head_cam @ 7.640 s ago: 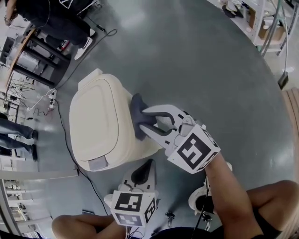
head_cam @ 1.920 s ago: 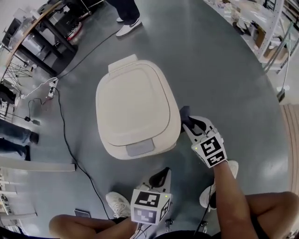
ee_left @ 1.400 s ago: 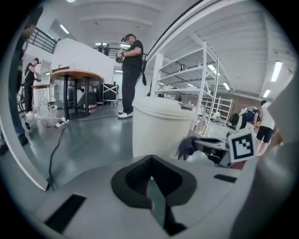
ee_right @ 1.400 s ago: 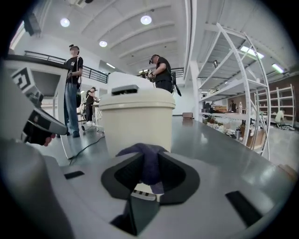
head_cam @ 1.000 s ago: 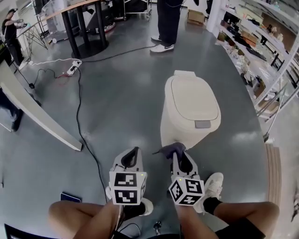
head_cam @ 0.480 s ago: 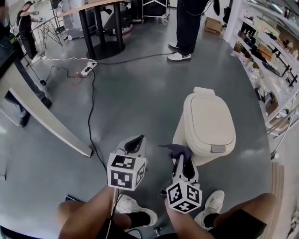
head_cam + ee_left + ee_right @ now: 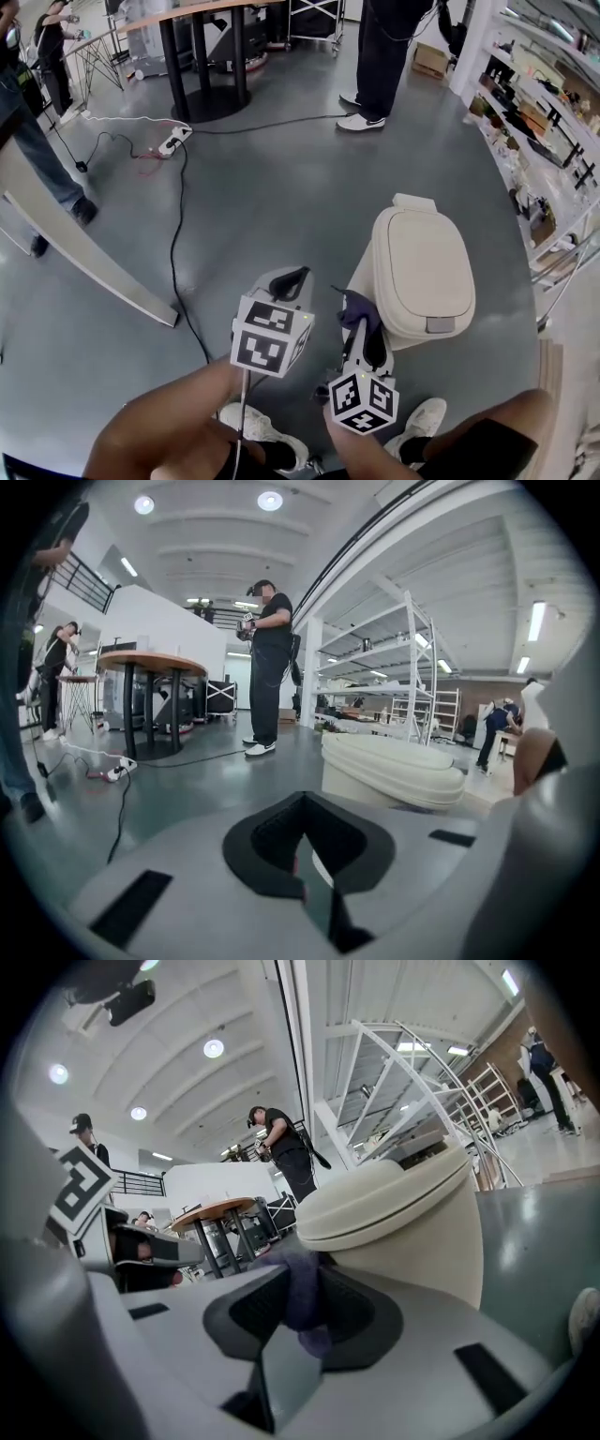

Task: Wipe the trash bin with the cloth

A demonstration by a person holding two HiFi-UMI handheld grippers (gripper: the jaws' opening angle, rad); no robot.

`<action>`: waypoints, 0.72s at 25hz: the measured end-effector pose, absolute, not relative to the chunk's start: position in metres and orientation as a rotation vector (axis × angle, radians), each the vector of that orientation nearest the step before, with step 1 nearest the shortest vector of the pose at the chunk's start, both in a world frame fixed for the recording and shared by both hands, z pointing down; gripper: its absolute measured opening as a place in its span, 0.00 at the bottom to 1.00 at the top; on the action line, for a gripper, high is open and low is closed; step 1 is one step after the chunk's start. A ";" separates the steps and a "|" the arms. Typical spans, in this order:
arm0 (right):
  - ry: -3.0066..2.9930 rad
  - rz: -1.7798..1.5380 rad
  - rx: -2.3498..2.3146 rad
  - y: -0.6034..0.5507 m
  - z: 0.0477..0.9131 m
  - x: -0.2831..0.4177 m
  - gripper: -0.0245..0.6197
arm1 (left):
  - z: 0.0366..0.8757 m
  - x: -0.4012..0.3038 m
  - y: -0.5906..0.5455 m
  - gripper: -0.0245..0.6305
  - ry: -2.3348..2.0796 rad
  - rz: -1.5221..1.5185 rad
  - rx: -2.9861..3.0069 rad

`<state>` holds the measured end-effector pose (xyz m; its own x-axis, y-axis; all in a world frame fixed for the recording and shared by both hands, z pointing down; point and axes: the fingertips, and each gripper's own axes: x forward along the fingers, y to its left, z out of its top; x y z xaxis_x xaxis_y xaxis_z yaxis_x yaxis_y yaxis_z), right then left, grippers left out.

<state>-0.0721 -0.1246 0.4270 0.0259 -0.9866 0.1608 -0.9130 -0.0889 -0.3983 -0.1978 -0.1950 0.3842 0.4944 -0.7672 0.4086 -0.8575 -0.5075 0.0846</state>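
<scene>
The cream trash bin point(image 7: 424, 272) stands on the grey floor with its lid down; it also shows as the bin point(image 7: 392, 772) and the bin point(image 7: 394, 1211) in the two gripper views. My right gripper point(image 7: 360, 317) is shut on the purple cloth point(image 7: 357, 308), held just off the bin's near-left side. The cloth point(image 7: 302, 1290) bunches between the jaws of the right gripper point(image 7: 305, 1274). My left gripper point(image 7: 290, 276) hangs to the left of the bin, apart from it. The left gripper point(image 7: 302, 808) has its pads closed together with nothing between them.
A black cable point(image 7: 177, 246) and a power strip point(image 7: 174, 141) lie on the floor at left. A long white panel point(image 7: 89, 267) slants there too. A round table point(image 7: 202, 56) and a standing person point(image 7: 380, 52) are beyond the bin. Shelving point(image 7: 544, 112) lines the right.
The right gripper, which had pressed the cloth against the bin's side, has drawn back to the bin's near-left with the cloth still held. The head view has lifted. The left gripper stays shut.
</scene>
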 end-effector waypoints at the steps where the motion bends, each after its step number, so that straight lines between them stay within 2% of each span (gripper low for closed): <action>1: 1.993 -0.588 -2.113 -0.127 0.428 -0.073 0.18 | 0.388 -0.196 -0.198 0.04 -1.367 0.471 2.461; 18: 2.006 -0.597 -2.268 -0.139 0.492 -0.074 0.18 | 0.437 -0.210 -0.203 0.04 -1.298 0.605 2.530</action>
